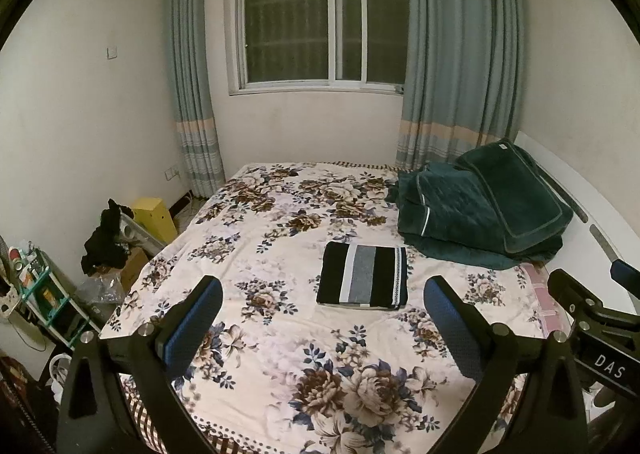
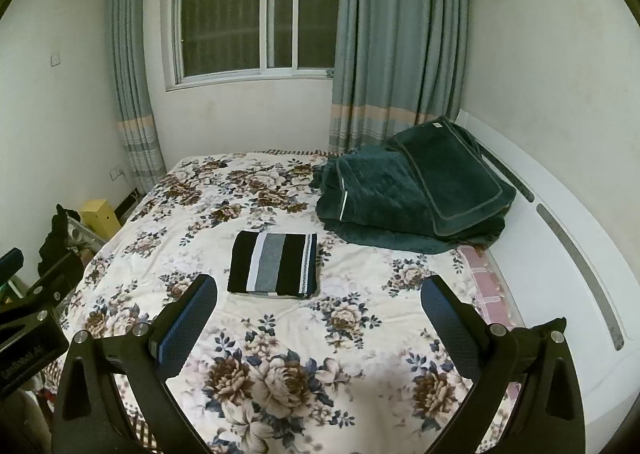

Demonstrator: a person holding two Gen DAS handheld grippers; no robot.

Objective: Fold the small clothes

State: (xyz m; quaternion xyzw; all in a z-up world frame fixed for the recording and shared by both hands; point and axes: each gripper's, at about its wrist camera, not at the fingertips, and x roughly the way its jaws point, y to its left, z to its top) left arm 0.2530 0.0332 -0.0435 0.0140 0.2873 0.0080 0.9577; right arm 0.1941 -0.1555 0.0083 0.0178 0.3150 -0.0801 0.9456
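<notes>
The folded black, white and grey striped garment lies ahead of both wide-open, empty claws, left claw and right claw, stripes running away.

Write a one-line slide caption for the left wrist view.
Open left gripper above a floral bedsheet, facing a folded striped garment beside a green quilt.

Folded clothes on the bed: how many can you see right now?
1. A striped piece lies folded mid-bed on the floral sheet, this side of the green blanket pile. Other clothes could be hidden under that pile; I cannot tell.
</notes>
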